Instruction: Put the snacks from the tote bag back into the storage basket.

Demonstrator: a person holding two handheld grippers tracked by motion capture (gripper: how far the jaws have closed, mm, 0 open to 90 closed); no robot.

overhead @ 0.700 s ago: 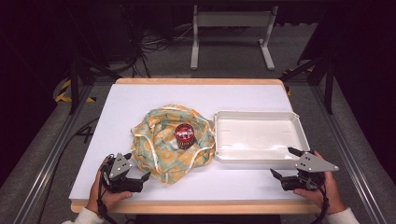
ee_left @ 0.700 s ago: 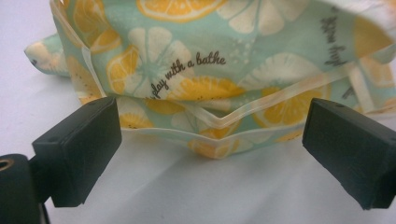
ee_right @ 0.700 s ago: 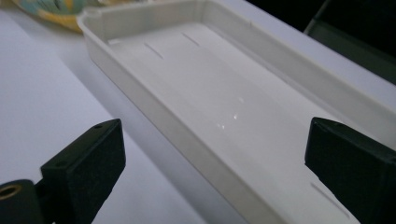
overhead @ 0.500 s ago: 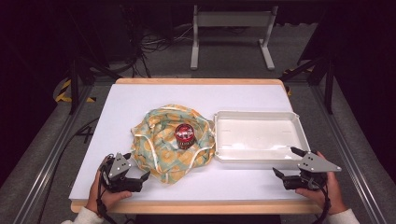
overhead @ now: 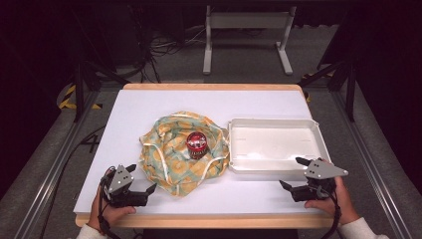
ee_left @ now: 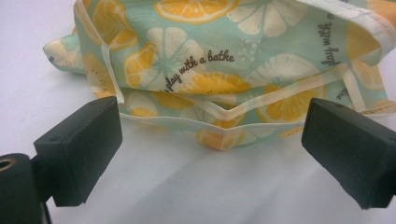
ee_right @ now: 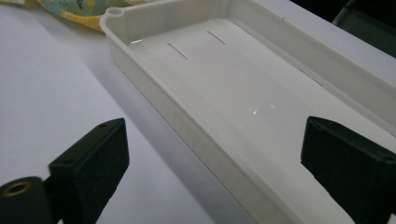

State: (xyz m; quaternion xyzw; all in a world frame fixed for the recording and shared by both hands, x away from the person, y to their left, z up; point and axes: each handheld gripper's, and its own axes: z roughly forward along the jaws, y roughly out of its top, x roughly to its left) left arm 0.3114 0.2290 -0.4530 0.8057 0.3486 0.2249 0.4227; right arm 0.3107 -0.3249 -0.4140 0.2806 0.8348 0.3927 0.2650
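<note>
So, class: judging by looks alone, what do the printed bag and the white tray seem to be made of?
Printed bag: soft woven cloth, matt; it crumples in folds and shows stitched hems and tape ties.
White tray: probably moulded plastic, smooth and slightly glossy; thin rounded walls and a small highlight on its floor.

The tabletop (overhead: 149,107) is seen from above; cloth (ee_left: 224,60) and tray (ee_right: 261,107), shared with it, are viewed closely beyond each claw.
</note>
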